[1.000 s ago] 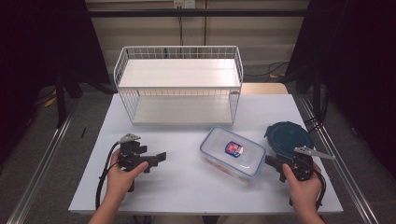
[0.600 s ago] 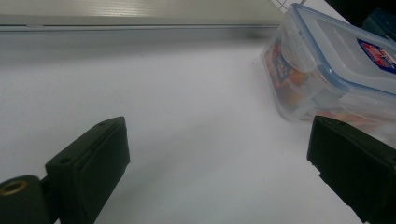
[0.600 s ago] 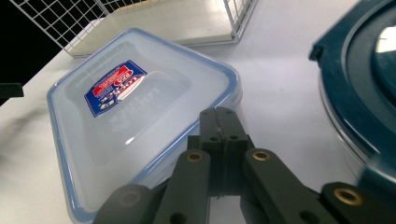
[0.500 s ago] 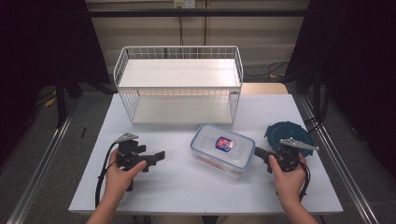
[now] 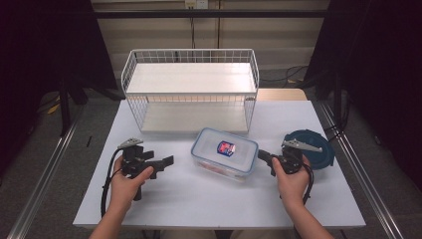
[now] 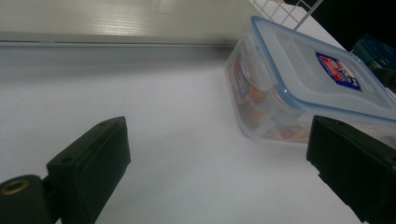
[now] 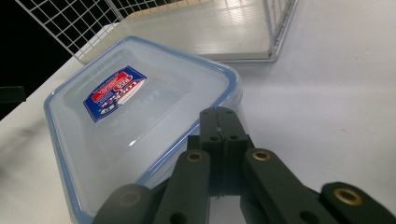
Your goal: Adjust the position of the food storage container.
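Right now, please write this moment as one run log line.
right gripper: shut, tips at food container edge | left gripper: open, holding nothing | blue lid: on table | wire rack: behind container

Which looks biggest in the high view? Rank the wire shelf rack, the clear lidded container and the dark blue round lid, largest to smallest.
1. Wire shelf rack, by far the largest.
2. Clear lidded container.
3. Dark blue round lid, though the right gripper hides part of it, so its gap from the container is uncertain.

White wire shelf rack [image 5: 190, 79] behind, blue round lid [image 5: 314, 149] at right.
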A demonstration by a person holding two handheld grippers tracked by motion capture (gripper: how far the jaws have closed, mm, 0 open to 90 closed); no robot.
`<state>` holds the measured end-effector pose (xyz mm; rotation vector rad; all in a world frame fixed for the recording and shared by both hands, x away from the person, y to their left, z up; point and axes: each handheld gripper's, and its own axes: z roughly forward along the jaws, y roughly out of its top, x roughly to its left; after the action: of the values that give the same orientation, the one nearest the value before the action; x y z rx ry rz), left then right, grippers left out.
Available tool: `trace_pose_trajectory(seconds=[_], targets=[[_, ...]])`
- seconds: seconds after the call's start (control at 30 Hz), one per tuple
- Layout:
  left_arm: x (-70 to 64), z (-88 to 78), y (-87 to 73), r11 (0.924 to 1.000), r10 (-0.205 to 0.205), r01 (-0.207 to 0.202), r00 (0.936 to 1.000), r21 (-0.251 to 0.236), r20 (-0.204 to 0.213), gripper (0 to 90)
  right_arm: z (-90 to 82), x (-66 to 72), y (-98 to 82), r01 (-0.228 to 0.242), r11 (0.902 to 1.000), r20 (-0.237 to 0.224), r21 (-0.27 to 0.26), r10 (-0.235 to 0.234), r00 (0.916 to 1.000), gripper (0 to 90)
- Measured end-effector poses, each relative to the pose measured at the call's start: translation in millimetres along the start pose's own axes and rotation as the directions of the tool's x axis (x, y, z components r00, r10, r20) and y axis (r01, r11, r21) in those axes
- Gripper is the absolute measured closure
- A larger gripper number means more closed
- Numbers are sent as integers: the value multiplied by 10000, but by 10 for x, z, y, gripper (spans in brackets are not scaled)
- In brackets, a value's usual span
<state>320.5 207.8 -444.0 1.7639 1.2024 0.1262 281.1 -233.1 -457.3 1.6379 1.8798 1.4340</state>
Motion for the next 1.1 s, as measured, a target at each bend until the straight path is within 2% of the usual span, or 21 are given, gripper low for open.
trace_pose_trajectory(seconds=[0.27,0.4,0.5,0.77,0.8,0.83,0.9,1.0,1.07,1.1], targets=[[41,-10,22,9997,-201,201,9998,-137,36,60,208,92,26,-110,9999,-220,-35,109,9997,900],[45,-9,21,9997,-221,220,9998,-126,-16,60,305,159,38,118,9999,-358,-28,-119,9993,900],[50,-12,29,9994,-282,282,9996,-186,-23,60,384,207,52,144,9999,-552,-69,-148,9984,900],[69,4,39,9991,-388,387,9992,-175,-82,60,516,262,104,129,9999,-586,-40,-131,9982,900],[63,10,40,9989,-426,423,9990,-197,-100,60,536,271,105,150,9999,-723,-30,-152,9973,900],[66,11,41,9994,-330,329,9994,-91,-57,60,559,278,104,148,9999,-867,-16,-148,9961,894],[58,20,37,9992,-386,386,9992,-120,-47,60,594,286,99,110,9999,-916,-44,-114,9957,874],[69,12,42,9993,-369,368,9993,-108,-76,60,619,266,96,-58,10000,-776,49,61,9970,810],[80,2,52,9986,-510,510,9987,-148,-31,60,614,253,91,-237,9996,-688,155,247,9973,764],[80,2,52,9986,-510,510,9987,-148,-31,60,614,253,91,-237,9996,-688,155,247,9973,764]])
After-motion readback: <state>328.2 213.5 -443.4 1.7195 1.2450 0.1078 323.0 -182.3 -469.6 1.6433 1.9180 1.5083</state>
